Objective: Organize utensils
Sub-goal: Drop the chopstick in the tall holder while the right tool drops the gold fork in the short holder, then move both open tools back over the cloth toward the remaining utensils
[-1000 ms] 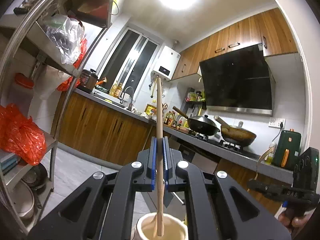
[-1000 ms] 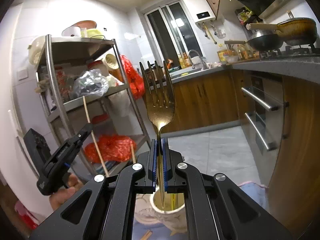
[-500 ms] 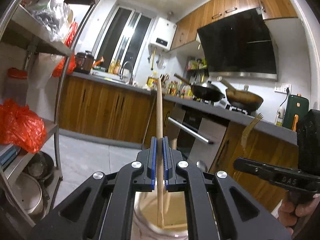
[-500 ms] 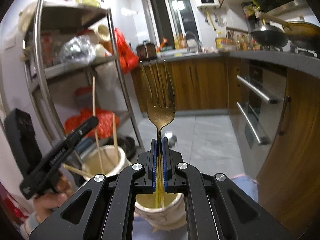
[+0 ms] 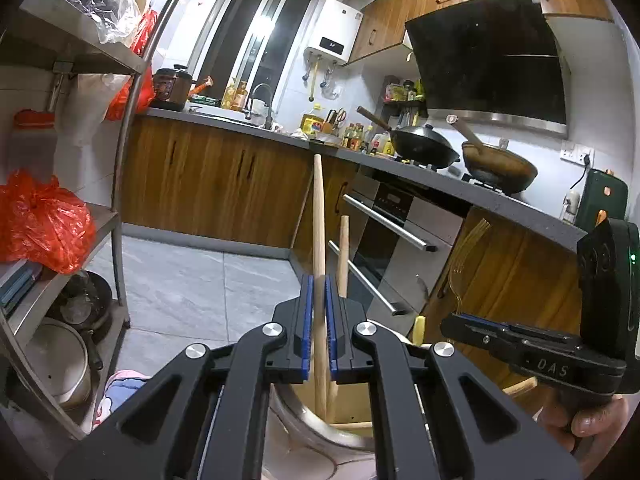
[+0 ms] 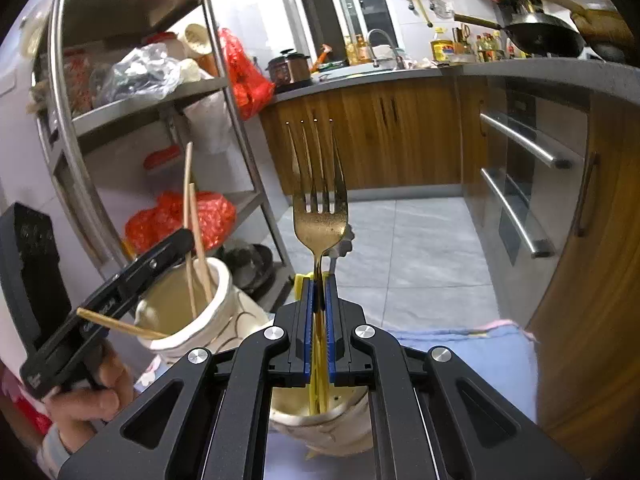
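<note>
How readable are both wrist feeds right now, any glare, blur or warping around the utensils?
Left wrist: sharp; bright window glare; fisheye bends the rack post; chopstick crisp between shut left gripper. Right wrist: fork sharp with glints on its tine tips; cup under the right gripper is soft and largely hidden.

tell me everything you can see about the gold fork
The gold fork looks like shiny, brass-coloured metal with four long tines, standing upright, tines up. The right tongs are shut on its slim handle, whose lower end dips into a cream ceramic cup just below. Only the blue pads visibly touch it.
</note>
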{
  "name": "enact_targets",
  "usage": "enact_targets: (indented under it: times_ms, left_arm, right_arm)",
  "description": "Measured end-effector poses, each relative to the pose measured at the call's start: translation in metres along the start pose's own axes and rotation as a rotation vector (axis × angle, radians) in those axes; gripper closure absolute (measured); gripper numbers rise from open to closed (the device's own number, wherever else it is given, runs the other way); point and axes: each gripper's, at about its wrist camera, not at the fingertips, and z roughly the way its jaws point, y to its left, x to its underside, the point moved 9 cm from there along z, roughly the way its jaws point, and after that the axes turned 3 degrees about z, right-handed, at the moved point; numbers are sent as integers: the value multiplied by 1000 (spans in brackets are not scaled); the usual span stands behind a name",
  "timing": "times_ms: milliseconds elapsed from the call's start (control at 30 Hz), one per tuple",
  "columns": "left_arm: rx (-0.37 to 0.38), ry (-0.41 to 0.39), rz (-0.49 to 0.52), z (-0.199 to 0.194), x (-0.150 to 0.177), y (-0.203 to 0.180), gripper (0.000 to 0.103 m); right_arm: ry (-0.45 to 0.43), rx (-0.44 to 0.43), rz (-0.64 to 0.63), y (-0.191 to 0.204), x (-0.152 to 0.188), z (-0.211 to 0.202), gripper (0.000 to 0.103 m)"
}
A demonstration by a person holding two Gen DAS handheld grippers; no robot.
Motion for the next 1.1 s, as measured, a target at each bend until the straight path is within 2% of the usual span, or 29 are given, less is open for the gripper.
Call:
enact_targets:
  times_ms: [167, 333, 367, 467, 600, 700, 767, 933, 1100]
  left_arm:
    - [-1, 17, -7, 2, 2, 4, 97]
    - [3, 17, -21, -1, 0, 7, 94]
    - [3, 13, -28, -3, -1, 9, 89]
    - [0, -3, -40, -9, -5, 14, 85]
    - [-8, -21, -47, -18, -9, 20, 80]
    - [-18, -33, -54, -25, -11, 24, 68]
    - [-24, -44, -57, -30, -11, 26, 53]
    - [-43, -62, -53, -44, -11, 30, 46]
    - [-57, -60, -65, -62, -8, 38, 39]
  right_arm:
    - [-6, -9, 31, -3, 0, 2, 96]
    - [7, -11, 21, 0, 3, 4, 91]
    - [7, -9, 18, 0, 3, 4, 90]
    - [0, -10, 14, 0, 3, 0, 83]
    - [-11, -9, 4, 1, 2, -9, 78]
    - [-15, -11, -8, 2, 2, -15, 75]
    - [-18, -7, -12, 2, 3, -18, 74]
    - [-13, 4, -34, 3, 7, -25, 73]
    - [-9, 17, -38, -1, 17, -37, 66]
